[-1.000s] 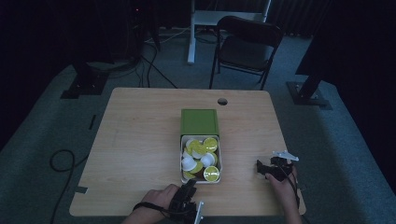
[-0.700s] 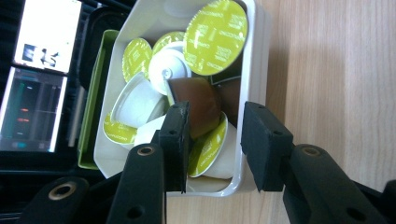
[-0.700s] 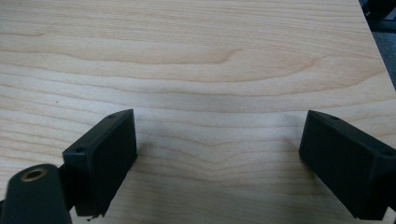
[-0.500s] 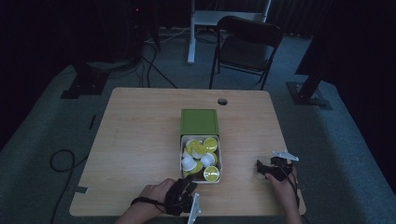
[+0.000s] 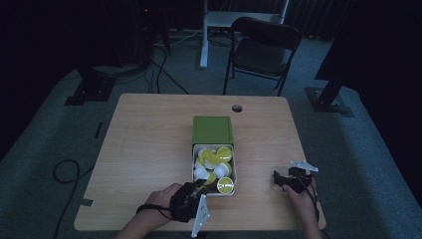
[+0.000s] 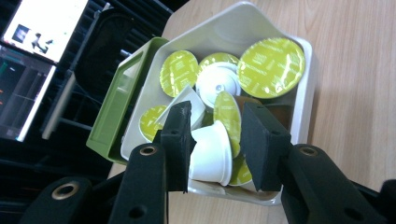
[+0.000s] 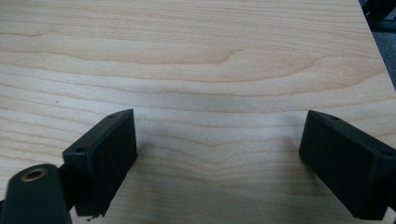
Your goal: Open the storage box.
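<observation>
- Capsule (image 6: 211,151), white-bodied and lying on its side, sits between the jaws of the left gripper (image 6: 214,140); both pads bear on it, so the jaws are clenched on the capsule.
- Held capsule is at the near end of the white tray (image 6: 306,88), just above the other pods, seen from the left gripper view.
- White tray lies on the tabletop (image 5: 149,149), a little right of centre and toward the person's side; its far end touches the green lid (image 5: 212,130), which lies flat beyond it.
- Tray contents: a heap of coffee capsules, most showing yellow-green foil tops (image 6: 271,67), some showing white bodies; they overlap and lean at mixed angles.
- Left gripper (image 5: 195,191) in the high view is at the near left corner of the tray, with the person's left hand (image 5: 164,199) behind it and the grey three-cornered plate pointing toward the table edge.
- Right gripper (image 5: 278,180) rests low over bare tabletop, well to the right of the tray and apart from it, held by the right hand (image 5: 298,191).
- Right gripper view (image 7: 219,158): jaws spread wide, released, with plain wood grain between them.
- Folding chair (image 5: 261,47) stands beyond the far edge of the tabletop; cables lie on the floor to the left.
</observation>
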A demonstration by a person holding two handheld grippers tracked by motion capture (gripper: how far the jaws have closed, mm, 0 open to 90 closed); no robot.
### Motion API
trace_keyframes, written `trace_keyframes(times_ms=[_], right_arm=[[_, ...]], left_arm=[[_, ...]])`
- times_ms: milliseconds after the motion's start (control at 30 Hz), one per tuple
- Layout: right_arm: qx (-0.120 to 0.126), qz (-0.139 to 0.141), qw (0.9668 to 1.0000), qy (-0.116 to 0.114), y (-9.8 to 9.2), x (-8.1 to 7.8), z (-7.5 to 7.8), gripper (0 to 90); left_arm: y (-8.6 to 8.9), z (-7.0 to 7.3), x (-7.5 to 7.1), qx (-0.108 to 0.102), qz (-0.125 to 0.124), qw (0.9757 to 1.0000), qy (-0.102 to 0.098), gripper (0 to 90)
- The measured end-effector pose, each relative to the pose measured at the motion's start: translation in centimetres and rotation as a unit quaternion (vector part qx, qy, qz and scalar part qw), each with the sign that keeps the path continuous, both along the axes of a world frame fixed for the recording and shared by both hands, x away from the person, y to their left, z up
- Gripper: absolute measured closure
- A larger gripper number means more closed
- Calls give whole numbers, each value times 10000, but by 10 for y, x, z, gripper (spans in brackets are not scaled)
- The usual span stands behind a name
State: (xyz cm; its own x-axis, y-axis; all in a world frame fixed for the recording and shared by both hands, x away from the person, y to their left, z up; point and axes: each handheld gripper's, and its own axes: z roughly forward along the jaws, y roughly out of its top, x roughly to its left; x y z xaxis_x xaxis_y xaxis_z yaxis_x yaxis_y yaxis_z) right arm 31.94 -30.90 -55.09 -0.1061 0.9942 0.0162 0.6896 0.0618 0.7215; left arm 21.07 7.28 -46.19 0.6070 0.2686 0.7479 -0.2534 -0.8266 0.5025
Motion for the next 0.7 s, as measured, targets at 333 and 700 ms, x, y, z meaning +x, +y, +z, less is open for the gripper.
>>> trace_keyframes(times_ms=[333, 700], right_arm=[[-1, 0, 10000, 0, 0, 0, 0, 105], [-1, 1, 10000, 0, 0, 0, 0, 106]], left_arm=[[16, 20, 11, -494, 112, 9986, 169, 636], [44, 30, 23, -1004, 420, 9935, 345, 635]])
